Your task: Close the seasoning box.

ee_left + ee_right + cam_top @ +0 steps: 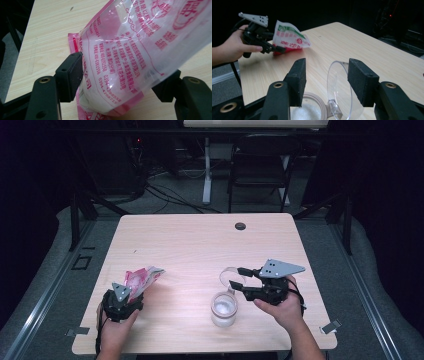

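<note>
A pink and white printed bag (145, 276) with white powder in it leans up from the table's front left. My left gripper (134, 290) has the bag (140, 37) between its jaws. The near pad (75, 72) lies against the bag's edge without pinching it, and the far pad is partly hidden behind the film. At the front right stands a clear jar (223, 310) holding white powder, its hinged clear lid (229, 274) flipped up. My right gripper (327, 70) is open, with its jaws on either side of that lid (339, 92) and a gap at the left pad.
The wooden table (200, 245) has a black grommet (240, 226) near its far edge. Small metal clips sit at the front corners (77, 332) (331, 326). A folding chair (262, 165) and cables stand on the floor beyond the table.
</note>
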Motion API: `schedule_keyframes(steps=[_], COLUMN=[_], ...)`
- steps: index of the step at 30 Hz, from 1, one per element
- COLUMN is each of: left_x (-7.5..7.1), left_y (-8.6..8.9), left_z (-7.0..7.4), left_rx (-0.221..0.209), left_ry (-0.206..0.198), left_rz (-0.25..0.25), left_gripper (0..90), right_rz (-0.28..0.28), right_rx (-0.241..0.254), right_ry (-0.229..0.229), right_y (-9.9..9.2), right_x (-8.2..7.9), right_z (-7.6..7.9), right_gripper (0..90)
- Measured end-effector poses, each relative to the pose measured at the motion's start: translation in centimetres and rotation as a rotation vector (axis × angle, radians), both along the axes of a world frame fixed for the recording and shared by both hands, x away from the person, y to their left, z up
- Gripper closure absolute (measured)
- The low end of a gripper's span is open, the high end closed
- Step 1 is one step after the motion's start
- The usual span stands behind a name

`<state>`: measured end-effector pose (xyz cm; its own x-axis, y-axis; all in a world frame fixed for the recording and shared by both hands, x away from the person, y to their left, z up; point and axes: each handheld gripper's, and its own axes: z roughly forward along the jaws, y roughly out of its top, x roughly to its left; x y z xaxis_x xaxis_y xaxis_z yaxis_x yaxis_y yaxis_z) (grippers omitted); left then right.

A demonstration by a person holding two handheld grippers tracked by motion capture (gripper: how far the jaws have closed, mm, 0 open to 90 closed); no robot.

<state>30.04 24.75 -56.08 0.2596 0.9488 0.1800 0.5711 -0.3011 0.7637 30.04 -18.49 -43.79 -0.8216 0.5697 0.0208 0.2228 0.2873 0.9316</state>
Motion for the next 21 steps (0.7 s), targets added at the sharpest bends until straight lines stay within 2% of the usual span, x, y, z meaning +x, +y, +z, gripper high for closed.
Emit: schedule_keyframes(steps=[7,13,17,21], left_x=[-0.7,-1.2,-1.5,-1.7], left_y=[-0.4,-0.9,-1.1,-1.3], left_z=[0.3,0.4,0.4,0.5], left_rx=[-0.009,-0.001,-0.009,-0.013], left_ry=[-0.009,-0.003,-0.005,-0.010], left_rz=[-0.029,-0.053,-0.063,-0.075], left_gripper=[33.2,33.2,33.2,33.3], right_rz=[-0.012,-0.046,-0.066,-0.082], right_rx=[-0.015,-0.037,-0.031,-0.038], right_ry=[-0.011,-0.016,0.006,0.045], right_y=[-0.2,-0.7,-1.2,-1.4], right_x=[0.0,0.5,1.0,1.8], right_z=[0.9,1.2,1.2,0.4], right_gripper=[48.3,50.6,50.5,50.0])
